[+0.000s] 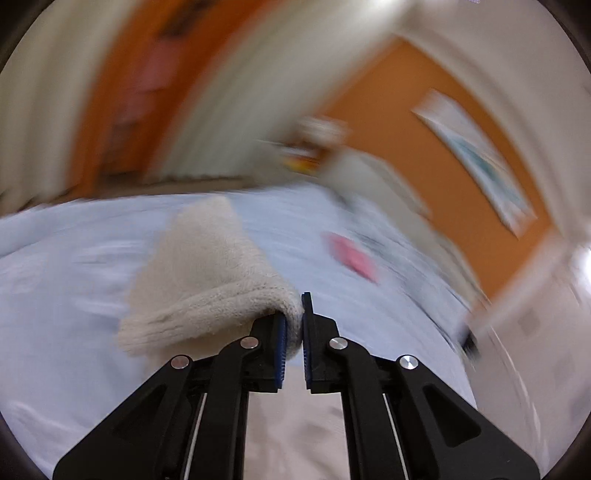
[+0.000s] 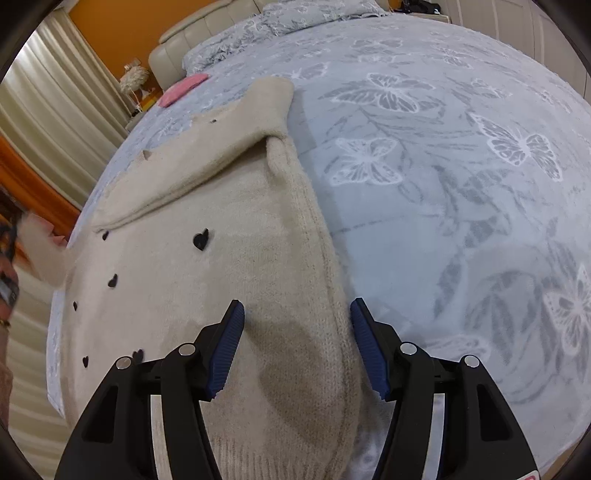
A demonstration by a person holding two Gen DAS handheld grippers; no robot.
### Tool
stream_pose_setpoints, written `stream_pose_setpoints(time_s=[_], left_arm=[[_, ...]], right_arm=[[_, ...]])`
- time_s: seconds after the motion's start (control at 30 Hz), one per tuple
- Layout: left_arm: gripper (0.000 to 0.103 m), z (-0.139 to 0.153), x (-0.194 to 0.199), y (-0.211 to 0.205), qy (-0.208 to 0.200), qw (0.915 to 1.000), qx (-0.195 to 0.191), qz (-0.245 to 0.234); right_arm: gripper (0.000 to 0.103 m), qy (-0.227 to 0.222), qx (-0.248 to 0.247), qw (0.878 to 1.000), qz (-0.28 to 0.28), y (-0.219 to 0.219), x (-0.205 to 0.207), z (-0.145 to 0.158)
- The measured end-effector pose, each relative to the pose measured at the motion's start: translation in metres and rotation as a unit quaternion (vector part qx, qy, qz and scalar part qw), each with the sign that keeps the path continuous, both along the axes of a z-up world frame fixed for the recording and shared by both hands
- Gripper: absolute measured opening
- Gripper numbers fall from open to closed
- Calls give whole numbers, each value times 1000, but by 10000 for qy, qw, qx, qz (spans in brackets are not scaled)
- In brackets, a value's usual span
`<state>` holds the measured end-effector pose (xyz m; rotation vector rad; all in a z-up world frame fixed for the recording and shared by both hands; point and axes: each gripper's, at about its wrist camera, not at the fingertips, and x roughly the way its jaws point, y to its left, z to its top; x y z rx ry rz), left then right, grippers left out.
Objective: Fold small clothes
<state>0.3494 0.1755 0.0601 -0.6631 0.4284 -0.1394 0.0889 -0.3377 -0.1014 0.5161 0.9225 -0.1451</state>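
Note:
A cream knit sweater (image 2: 229, 295) with small black hearts lies spread on the bed. One sleeve (image 2: 207, 158) is folded across its body. In the blurred left wrist view my left gripper (image 1: 301, 306) is shut on the ribbed cuff end of the other sleeve (image 1: 207, 280), which hangs lifted above the bedspread. That raised sleeve shows as a blur at the left edge (image 2: 42, 251) of the right wrist view. My right gripper (image 2: 297, 310) stands open just over the sweater's right side edge, and its pads touch nothing.
The bed has a pale blue-grey butterfly bedspread (image 2: 443, 184). A pink cloth (image 2: 183, 88) lies near the far corner, also visible as the pink cloth (image 1: 352, 258) in the left wrist view. Pillows (image 2: 280, 18) and a beige headboard (image 2: 192, 33) are beyond. Curtains and an orange wall stand to the left.

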Motion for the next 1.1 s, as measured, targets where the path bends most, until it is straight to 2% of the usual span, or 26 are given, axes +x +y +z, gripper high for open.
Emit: stream_pose_setpoints(time_s=[0.07,0.1,0.13,0.2,0.23,0.27,0.33,0.37,0.43,0.5,0.6,0.73,0.8,0.87,1.0,1.1], left_arm=[[9,13,-7,-72,-184,9957,38,-906],[12,9,-12,-116,-95,9892,65,-1461],[17,1,-15,-144,30,9844,142,-1752],[77,-33,-29,-208,518,9734,481,-2178],[80,-58,-37,-232,847,9690,632,-2234],[79,-82,-48,-246,1130,9657,641,-2247],[79,-110,-68,-252,1483,9626,462,-2220],[79,-123,-80,-249,1621,9631,234,-2135],[80,-135,-89,-233,1750,9659,45,-1906],[80,-137,-98,-218,1805,9704,0,-1607],[82,-134,-88,-176,1770,9781,-162,-1086],[85,-127,-69,-127,1727,9817,-663,-444],[85,-123,-56,-112,1734,9821,-689,-245],[85,-124,-46,-104,1770,9817,-682,-150],[85,-136,-38,-90,1955,9776,-774,-33],[83,-141,-39,-83,1960,9768,-848,167]], right_arm=[[60,-68,105,9999,-18,-3,-2,-1],[60,-73,150,9998,-47,-4,-3,-1],[60,-80,219,9997,-81,-7,-3,-2],[60,-125,388,9990,-189,-13,-6,-4],[60,-157,447,9987,-213,-16,-8,-4],[60,-207,533,9980,-252,-19,-10,-5],[61,-270,673,9969,-305,-24,-13,-5],[61,-288,730,9964,-318,-25,-13,-6],[61,-322,875,9950,-346,-30,-12,-8],[61,-375,908,9945,-350,-32,-11,-8],[61,-461,862,9948,-289,-30,-9,-6],[61,-526,704,9960,-184,-24,-5,1],[62,-734,611,9954,-56,-19,7,14],[62,-813,531,9952,91,-14,27,25],[62,-720,754,9925,635,-1,118,41],[62,-581,1024,9900,774,9,193,38]])
